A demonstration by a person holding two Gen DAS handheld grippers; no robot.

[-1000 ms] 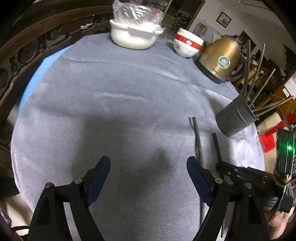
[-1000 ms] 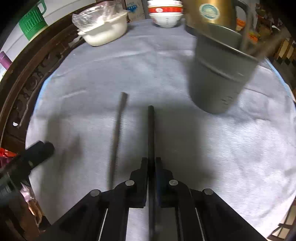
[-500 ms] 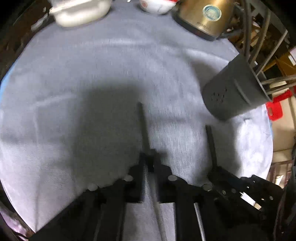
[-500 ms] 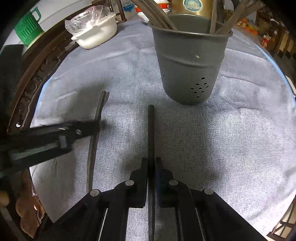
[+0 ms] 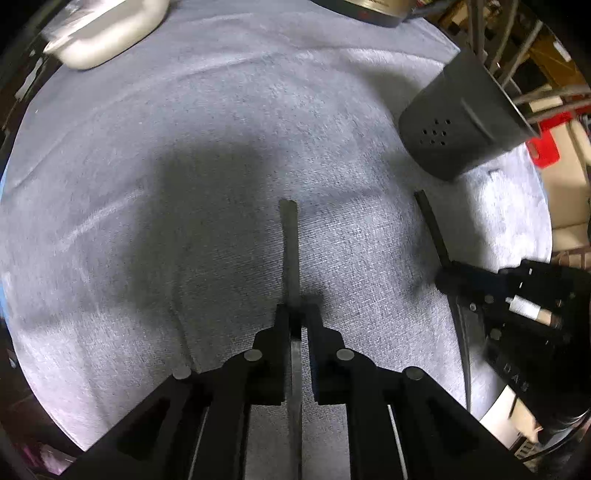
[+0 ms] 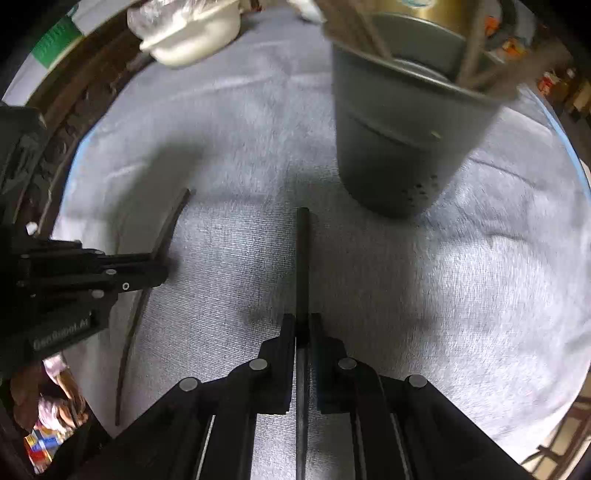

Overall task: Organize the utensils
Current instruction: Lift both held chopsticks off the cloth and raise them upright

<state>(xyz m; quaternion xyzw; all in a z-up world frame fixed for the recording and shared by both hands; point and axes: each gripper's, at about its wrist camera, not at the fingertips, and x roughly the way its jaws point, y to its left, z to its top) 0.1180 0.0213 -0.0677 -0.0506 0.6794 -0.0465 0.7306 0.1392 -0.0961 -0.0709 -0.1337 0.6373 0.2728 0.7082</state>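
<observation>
My left gripper point(image 5: 296, 314) is shut on a dark chopstick point(image 5: 290, 243) that points forward over the grey cloth. My right gripper point(image 6: 303, 325) is shut on a second dark chopstick point(image 6: 303, 258), its tip close to the base of the grey utensil holder point(image 6: 402, 136). The holder holds several chopsticks and also shows in the left wrist view point(image 5: 458, 129) at the right. The right gripper and its chopstick point(image 5: 430, 225) show at the right of the left view. The left gripper point(image 6: 155, 269) and its chopstick point(image 6: 170, 225) show at the left of the right view.
A round table under a grey cloth point(image 5: 221, 129). A white bowl with a plastic bag point(image 6: 192, 33) stands at the far side, also in the left view point(image 5: 107, 33). A gold kettle point(image 6: 424, 7) stands behind the holder. Carved wooden chair back point(image 6: 66, 122) at left.
One second ago my left gripper was open; it has closed on the left chopstick. My right gripper has moved closer to the holder with its chopstick.
</observation>
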